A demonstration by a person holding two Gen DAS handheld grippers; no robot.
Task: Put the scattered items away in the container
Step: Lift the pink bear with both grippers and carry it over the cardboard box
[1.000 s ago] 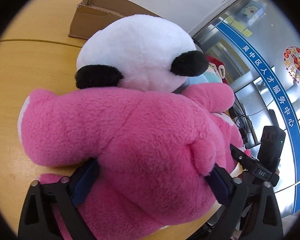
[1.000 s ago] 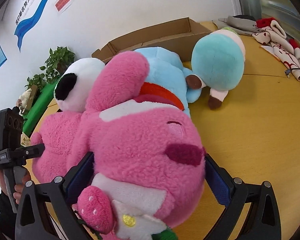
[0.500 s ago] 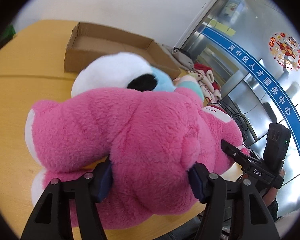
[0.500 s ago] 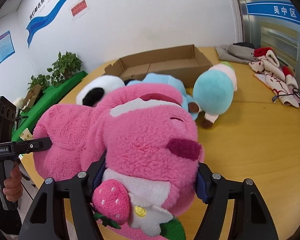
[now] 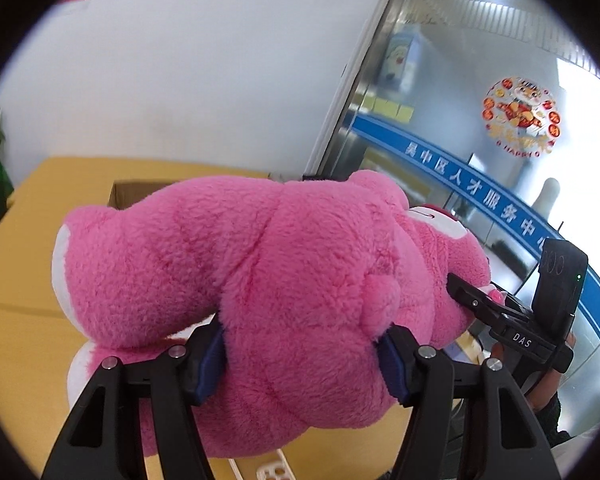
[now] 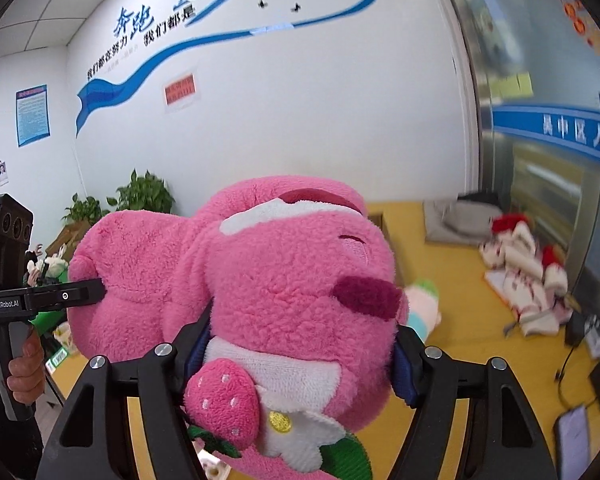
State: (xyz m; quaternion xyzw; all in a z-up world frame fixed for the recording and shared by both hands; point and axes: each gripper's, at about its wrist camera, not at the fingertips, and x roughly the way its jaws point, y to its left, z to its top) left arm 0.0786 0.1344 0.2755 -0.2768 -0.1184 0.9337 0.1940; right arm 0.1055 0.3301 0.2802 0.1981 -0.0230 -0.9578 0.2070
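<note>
- Above the yellow surface (image 5: 16, 344): pink plush bear (image 5: 284, 280), held clear of the wood by both tongs, filling the middle of each view.
- Left tongs (image 5: 300, 356): narrowed onto the bear's rump, blue pads pressed into the fur on both sides.
- Right tongs (image 6: 300, 350): narrowed onto the bear's head at cheek level, pads sunk into the fur.
- Around: cardboard box (image 5: 130, 194) far behind the bear, mostly hidden by its body; red-and-white cloth heap (image 6: 524, 272) far right on the surface; teal-and-green plush (image 6: 422, 306) peeks out just right of the head; phone (image 6: 574, 436) near right.
- Left view only: the bear's back, its white foot soles (image 5: 62, 268) to the left, and the right tongs biting the head from the right.
- Right view only: the face, maroon nose (image 6: 366, 296), strawberry (image 6: 222, 404) at the chin; left tongs gripped in a hand (image 6: 24, 364) at the left.
- Long axis roughly level, feet toward the left tongs, head toward the right tongs; face turned to the right camera.
</note>
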